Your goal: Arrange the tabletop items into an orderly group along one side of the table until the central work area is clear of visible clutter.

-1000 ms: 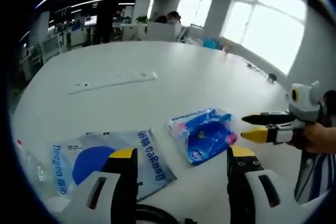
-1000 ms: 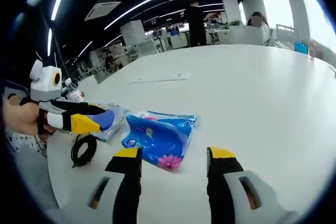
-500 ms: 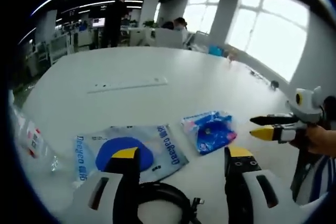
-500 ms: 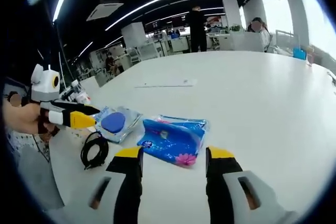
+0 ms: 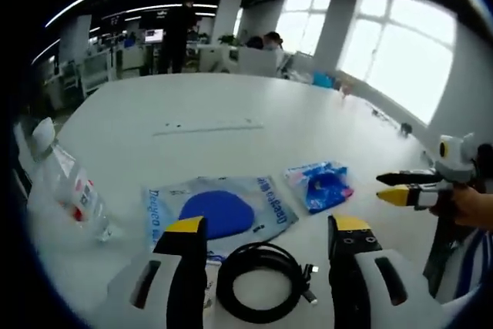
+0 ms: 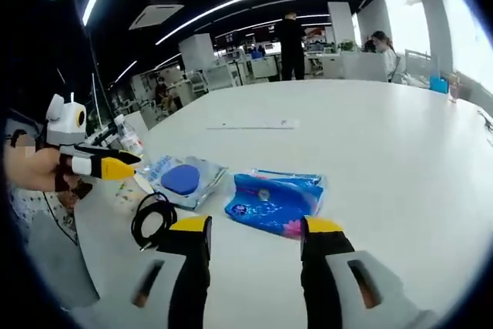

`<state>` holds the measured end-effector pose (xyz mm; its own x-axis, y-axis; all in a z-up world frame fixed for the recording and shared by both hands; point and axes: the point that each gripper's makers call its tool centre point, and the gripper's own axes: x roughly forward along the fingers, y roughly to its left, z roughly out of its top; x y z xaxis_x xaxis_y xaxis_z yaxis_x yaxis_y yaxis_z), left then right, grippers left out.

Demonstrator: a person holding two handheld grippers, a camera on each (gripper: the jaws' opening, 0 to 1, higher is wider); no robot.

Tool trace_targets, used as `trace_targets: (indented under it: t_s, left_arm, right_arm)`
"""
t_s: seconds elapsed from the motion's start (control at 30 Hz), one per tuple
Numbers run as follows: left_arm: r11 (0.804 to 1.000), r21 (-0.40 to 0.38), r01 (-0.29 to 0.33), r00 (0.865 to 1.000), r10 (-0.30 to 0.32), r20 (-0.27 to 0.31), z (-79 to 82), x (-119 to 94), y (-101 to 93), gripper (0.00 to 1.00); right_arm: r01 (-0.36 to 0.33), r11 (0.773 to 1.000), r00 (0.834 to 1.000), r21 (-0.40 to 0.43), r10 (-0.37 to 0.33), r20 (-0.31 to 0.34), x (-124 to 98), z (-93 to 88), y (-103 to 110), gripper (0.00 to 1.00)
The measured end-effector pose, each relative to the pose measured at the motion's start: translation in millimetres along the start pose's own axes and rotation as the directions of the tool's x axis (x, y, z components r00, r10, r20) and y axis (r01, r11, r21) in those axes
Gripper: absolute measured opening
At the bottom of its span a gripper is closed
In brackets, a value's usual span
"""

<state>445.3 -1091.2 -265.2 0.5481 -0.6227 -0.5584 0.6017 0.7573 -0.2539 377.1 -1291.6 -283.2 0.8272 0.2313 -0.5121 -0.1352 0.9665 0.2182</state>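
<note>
- Stretching across both views is a big white table in a large office with long ceiling lights, bright windows at the upper right and people standing far at the back.
- In the left gripper view the left gripper rises from the bottom with its jaws wide apart and nothing between them.
- A coiled black cable lies just past those jaws, low in the middle.
- Just beyond the cable sits a clear packet with a blue oval, and to its right a small blue packet.
- A clear plastic bottle lies at the left of the frame.
- A long white strip lies farther up the table.
- In the right gripper view the right gripper is also wide and empty, with the small blue packet just past its jaws.
- The other gripper comes in from the left, held in a hand; its jaws look nearly closed.
</note>
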Motion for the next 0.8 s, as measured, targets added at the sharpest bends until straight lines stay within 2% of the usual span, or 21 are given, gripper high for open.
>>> trace_targets:
  t_s: [0.37, 0.63, 0.8]
  left_arm:
    - [1.0, -0.02, -0.008, 1.0, 0.008, -0.008, -7.4, -11, 10.5, 0.58]
    - [0.999, -0.032, -0.007, 1.0, 0.007, -0.006, -9.7, -14, 10.9, 0.58]
    - [0.999, -0.037, -0.006, 1.0, 0.006, -0.006, -17.2, -18, 9.1, 0.58]
  right_arm:
    - [0.008, 1.0, 1.0, -0.006, -0.008, -0.002, -3, -1.1, 10, 0.43]
    - [0.008, 1.0, 1.0, -0.004, -0.008, -0.005, -2, -1.8, 12, 0.43]
    - [-0.01, 1.0, 1.0, -0.012, 0.009, -0.015, 2, -4.8, 19, 0.43]
